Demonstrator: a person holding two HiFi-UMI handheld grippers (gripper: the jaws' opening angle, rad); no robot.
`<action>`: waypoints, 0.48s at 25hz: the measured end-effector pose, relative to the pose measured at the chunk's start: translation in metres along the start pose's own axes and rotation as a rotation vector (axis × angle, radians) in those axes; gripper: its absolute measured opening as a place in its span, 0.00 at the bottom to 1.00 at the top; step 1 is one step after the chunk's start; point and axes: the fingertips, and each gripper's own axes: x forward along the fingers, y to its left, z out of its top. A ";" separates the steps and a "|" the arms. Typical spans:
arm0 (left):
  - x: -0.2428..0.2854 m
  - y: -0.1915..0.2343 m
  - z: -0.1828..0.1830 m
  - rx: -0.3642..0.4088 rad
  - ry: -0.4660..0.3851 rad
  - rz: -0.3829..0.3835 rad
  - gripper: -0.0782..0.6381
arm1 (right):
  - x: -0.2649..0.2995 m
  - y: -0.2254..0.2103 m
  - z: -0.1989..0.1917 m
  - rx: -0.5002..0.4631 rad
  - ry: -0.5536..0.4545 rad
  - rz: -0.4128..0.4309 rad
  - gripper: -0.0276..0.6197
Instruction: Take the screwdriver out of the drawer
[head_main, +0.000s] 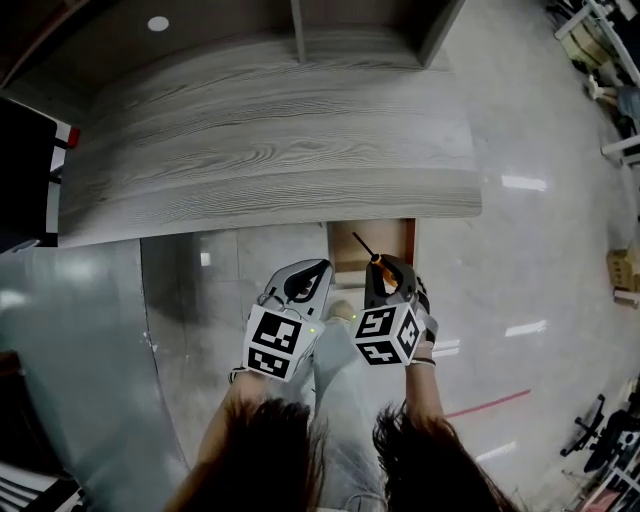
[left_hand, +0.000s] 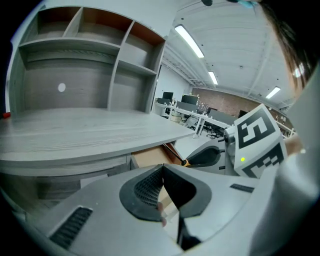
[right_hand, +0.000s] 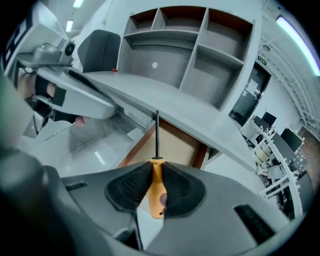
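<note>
Grey moulded shells on left gripper (head_main: 318, 270) and right gripper (head_main: 385, 268), black ribbed pads (right_hand: 125, 187), black-and-white marker cubes (head_main: 275, 343) with green LED (left_hand: 243, 160), pale grey trousers (head_main: 345, 400), long dark hair (head_main: 270, 460).

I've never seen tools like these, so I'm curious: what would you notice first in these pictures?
The thin screwdriver with the orange handle stands out first. The right gripper's tongs are shut on its handle, and its dark shaft pokes out over the open brown wooden drawer under the grey wood-grain desk. Beside it, the left gripper's tongs are shut on nothing.
</note>
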 end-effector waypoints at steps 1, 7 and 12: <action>-0.003 -0.002 0.004 0.001 -0.004 0.001 0.13 | -0.005 -0.001 0.002 0.008 -0.007 -0.005 0.17; -0.027 -0.013 0.026 0.000 -0.015 0.005 0.13 | -0.041 -0.006 0.022 0.061 -0.047 -0.041 0.17; -0.051 -0.021 0.041 -0.011 -0.031 0.012 0.13 | -0.071 -0.004 0.033 0.115 -0.068 -0.062 0.17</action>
